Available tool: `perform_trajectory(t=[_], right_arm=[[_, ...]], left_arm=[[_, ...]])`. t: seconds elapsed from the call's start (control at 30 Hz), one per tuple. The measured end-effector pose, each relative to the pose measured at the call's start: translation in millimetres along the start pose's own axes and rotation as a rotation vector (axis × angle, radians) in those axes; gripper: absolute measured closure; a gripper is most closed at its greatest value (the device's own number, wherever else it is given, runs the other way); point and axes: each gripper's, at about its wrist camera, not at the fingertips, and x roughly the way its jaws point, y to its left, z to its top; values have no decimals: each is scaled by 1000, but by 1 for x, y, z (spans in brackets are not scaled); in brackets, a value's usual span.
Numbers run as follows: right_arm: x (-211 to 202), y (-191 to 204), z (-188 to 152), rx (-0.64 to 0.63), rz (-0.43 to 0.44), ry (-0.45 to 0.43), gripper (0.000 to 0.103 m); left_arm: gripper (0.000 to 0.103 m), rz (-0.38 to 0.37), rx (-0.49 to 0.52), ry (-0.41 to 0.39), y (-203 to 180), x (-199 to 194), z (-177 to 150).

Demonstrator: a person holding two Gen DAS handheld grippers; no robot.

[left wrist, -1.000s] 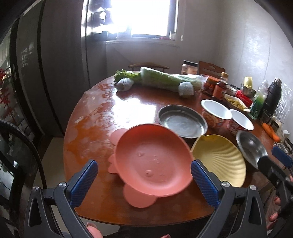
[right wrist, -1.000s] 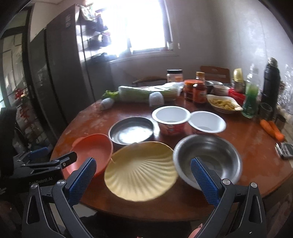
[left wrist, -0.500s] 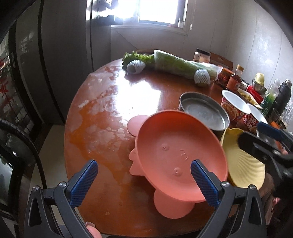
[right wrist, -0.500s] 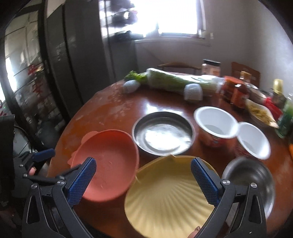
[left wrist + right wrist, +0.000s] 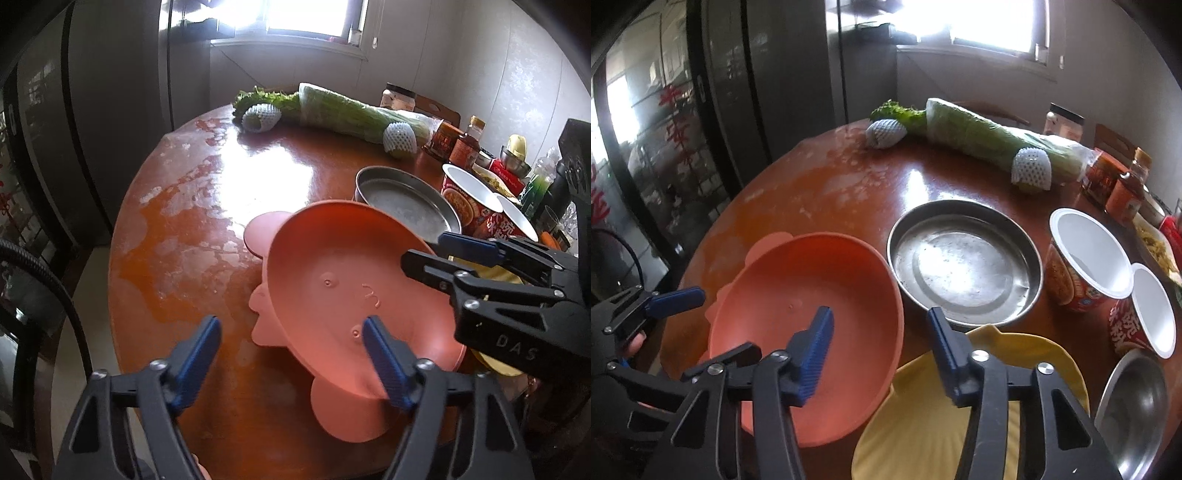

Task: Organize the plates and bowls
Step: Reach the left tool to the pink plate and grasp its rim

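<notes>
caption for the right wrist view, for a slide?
Right tool open above the pink dish and yellow plate, steel pan behind.

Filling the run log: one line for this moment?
left hand-held gripper: open, at pink plate | right hand-held gripper: open, over its rim | nothing held

Salmon-pink plastic plate with round ears, tilted, near the table's front-left edge. Yellow shell-ribbed plate beside it at the front edge. Round steel pan behind both. Two white paper bowls rightward, steel bowl front-right.
</notes>
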Motion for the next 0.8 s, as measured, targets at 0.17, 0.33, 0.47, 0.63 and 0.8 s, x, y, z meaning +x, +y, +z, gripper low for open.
perform_trajectory(t=[0.17, 0.33, 0.47, 0.63, 0.8], right_arm=[[12, -1, 0, -2, -13, 25, 68], [16, 0, 1, -20, -12, 31, 72], [14, -2, 1, 10, 13, 32, 72], [16, 4, 8, 31, 50, 29, 71], [21, 16, 18, 28, 64, 22, 71]], left_arm=[[54, -17, 5, 13, -3, 5, -1], [65, 2, -14, 1, 2, 5, 2], [67, 22, -32, -5, 13, 9, 10], [67, 49, -53, -8, 31, 18, 26], [67, 86, -73, -12, 49, 30, 42]])
